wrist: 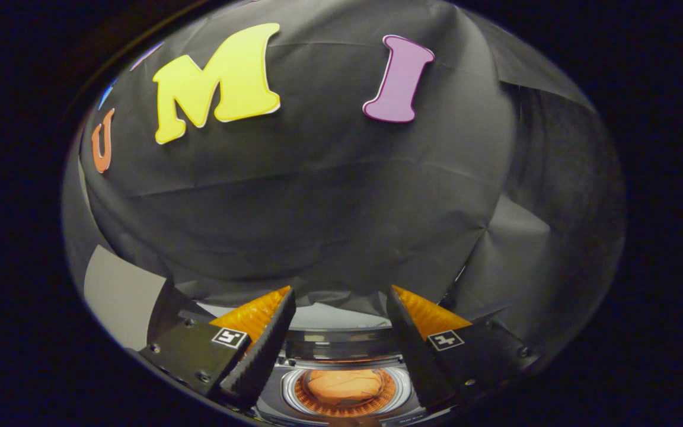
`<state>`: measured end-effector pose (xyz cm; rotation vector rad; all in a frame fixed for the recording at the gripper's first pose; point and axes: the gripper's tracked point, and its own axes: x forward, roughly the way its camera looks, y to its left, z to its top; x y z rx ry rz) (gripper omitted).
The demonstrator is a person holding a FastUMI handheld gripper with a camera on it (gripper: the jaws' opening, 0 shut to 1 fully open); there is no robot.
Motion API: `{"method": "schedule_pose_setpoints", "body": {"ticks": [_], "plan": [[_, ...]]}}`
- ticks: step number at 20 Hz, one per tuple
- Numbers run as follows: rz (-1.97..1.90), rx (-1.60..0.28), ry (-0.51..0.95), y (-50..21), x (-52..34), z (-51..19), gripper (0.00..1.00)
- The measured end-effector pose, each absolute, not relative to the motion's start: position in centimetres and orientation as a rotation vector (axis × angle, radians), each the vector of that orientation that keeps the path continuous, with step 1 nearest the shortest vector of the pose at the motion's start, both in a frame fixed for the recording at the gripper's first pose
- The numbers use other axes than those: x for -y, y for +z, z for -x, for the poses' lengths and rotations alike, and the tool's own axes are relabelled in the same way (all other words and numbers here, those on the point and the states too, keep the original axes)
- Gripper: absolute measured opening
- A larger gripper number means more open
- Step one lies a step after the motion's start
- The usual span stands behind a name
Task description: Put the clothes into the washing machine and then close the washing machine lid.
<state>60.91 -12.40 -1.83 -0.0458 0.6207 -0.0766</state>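
Two fingers of my gripper (340,308) stand wide apart, holding nothing. Between and below them sits the washing machine (341,356), its round drum (345,391) open, with an orange, soft-looking bundle of clothes (344,384) already inside the ribbed ring. I judge the loading done; next I must find the lid and push it shut.

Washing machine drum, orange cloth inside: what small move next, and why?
Probably reach for the lid behind the opening. An orange garment lies in the round drum of the grey top-loading washing machine, and the open gripper holds nothing, so closing likely remains.
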Motion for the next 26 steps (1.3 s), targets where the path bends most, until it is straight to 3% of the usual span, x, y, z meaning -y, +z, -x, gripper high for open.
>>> {"method": "schedule_pose_setpoints", "body": {"ticks": [9, 14, 26], "plan": [[0.063, -0.674, -0.063, -4.4, 11.6, -62.3, 0.96], [0.044, -0.682, 0.024, -4.7, 11.1, -62.4, 0.94], [0.049, -0.554, 0.081, -4.5, 10.9, -60.9, 0.94]]}}
